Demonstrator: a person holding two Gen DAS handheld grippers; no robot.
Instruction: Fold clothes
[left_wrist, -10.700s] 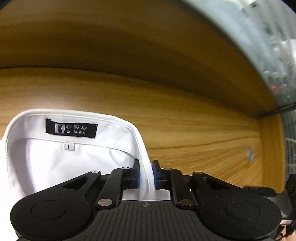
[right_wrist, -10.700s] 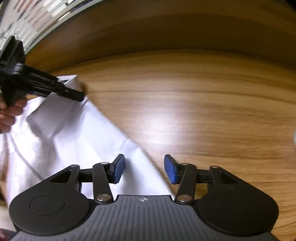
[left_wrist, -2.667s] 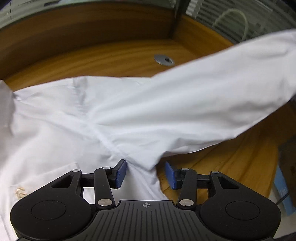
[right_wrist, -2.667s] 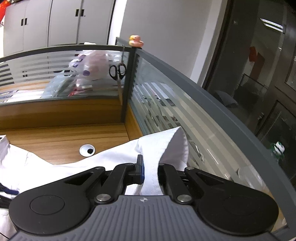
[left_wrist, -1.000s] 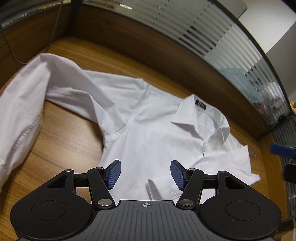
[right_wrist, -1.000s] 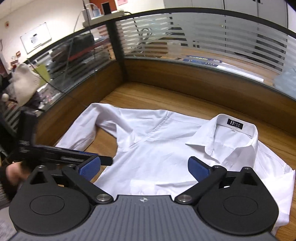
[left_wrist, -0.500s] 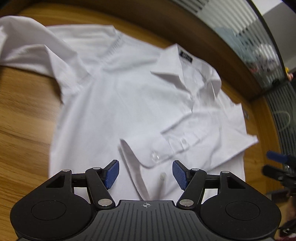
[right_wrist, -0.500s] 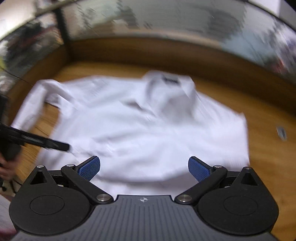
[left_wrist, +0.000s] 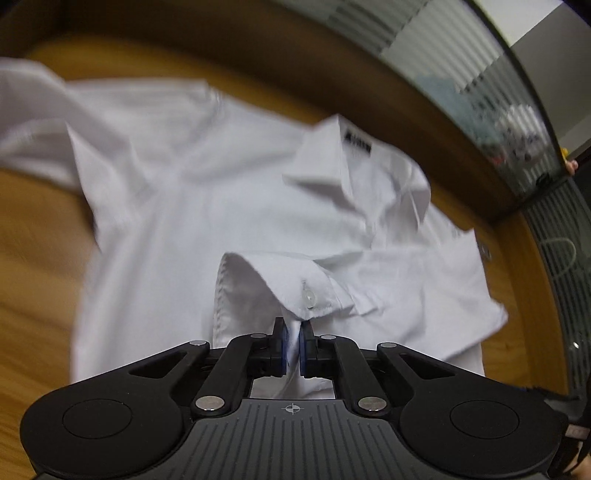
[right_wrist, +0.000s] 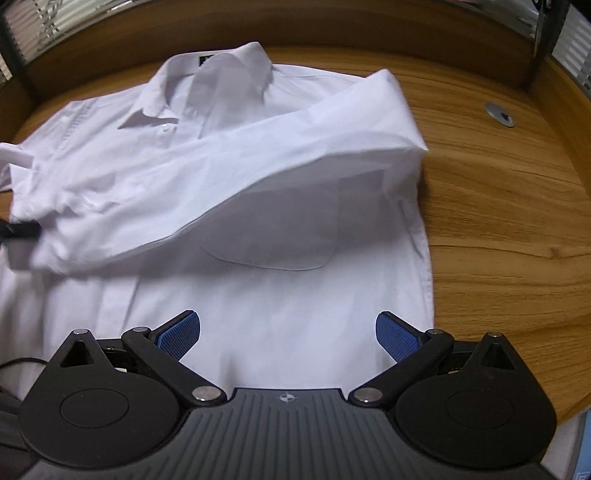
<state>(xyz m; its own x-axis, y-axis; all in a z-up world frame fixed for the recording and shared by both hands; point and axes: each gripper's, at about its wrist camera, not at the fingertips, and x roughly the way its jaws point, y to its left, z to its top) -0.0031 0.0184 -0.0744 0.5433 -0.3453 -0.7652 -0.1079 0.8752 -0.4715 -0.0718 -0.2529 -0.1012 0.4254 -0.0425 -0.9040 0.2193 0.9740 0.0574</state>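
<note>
A white shirt (left_wrist: 177, 192) lies front up on the wooden desk (left_wrist: 33, 266), collar (left_wrist: 354, 162) at the far side. My left gripper (left_wrist: 291, 332) is shut on the buttoned cuff (left_wrist: 266, 280) of one sleeve, fabric pinched between its blue pads. In the right wrist view that sleeve (right_wrist: 258, 166) stretches across the shirt's chest above the pocket (right_wrist: 273, 229), its end at the left gripper's tip (right_wrist: 18, 229). My right gripper (right_wrist: 288, 336) hangs open over the shirt's lower front (right_wrist: 280, 302), with nothing between its fingers.
A metal cable grommet (right_wrist: 498, 114) sits in the desk to the right of the shirt. A wooden back panel with striped glass partitions (left_wrist: 480, 74) rings the desk. The other sleeve (left_wrist: 33, 110) trails off to the far left.
My left gripper's jaws have closed on the cuff. My right gripper has dropped and swung closer, now low over the shirt's lower front; it stays open.
</note>
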